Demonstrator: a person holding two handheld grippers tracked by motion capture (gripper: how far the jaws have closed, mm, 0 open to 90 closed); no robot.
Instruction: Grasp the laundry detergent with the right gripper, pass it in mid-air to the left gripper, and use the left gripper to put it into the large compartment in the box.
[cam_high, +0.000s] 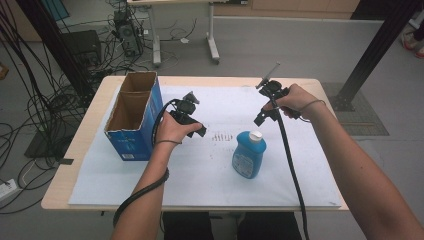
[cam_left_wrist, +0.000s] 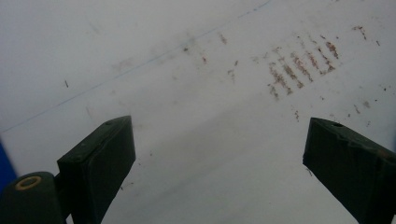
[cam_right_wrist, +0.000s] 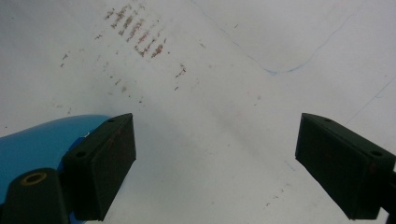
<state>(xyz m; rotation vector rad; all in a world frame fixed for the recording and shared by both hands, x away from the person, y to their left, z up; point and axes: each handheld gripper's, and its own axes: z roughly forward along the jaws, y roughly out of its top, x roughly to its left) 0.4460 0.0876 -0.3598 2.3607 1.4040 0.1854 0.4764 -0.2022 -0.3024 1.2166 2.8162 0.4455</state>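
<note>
A blue bottle (cam_high: 248, 159) with a white cap (cam_high: 255, 135) rests on the white sheet (cam_high: 200, 175) near the table's middle. My left gripper (cam_high: 199, 130) hovers to the bottle's left, beside an open blue cardboard box (cam_high: 135, 142). Its jaws stand wide apart over bare sheet in the left gripper view (cam_left_wrist: 219, 140), with nothing between them. My right gripper (cam_high: 261, 118) is held just beyond the bottle's cap. It is open as well (cam_right_wrist: 217, 140), and the bottle's blue body (cam_right_wrist: 42, 140) shows behind its left jaw, outside the gap.
Brown smudge marks (cam_high: 222, 136) stain the sheet between the two grippers. The box stands at the table's left with its top flaps open. Cables trail from both grippers along the forearms. Beyond the table are floor cables, a desk frame and black posts.
</note>
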